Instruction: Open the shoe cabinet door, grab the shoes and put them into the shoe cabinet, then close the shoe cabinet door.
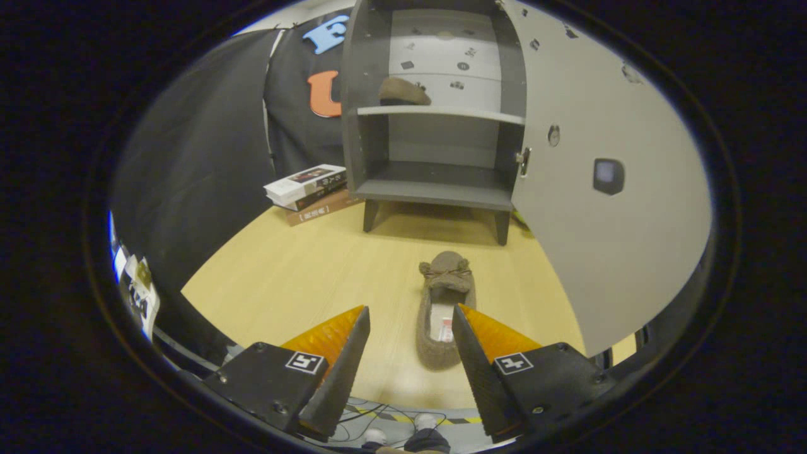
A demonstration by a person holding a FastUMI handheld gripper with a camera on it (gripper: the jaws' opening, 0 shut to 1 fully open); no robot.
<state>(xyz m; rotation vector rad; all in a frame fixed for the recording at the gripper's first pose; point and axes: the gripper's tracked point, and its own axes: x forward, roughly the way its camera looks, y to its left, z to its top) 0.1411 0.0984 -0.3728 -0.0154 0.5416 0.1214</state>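
Gripper view: fingers (411, 315) apart above one shoe (443, 302); another shoe (403, 93) sits in the open cabinet (435, 189).

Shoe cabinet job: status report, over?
Hand-held gripper open, holding nothing. Grey shoe cabinet door open, one brown fuzzy slipper shelved. Second slipper between fingers on wooden table. Nothing in the way.

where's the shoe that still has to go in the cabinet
In the gripper view, the brown shoe lies on the wooden table, between the open gripper's fingers, before the open shoe cabinet.
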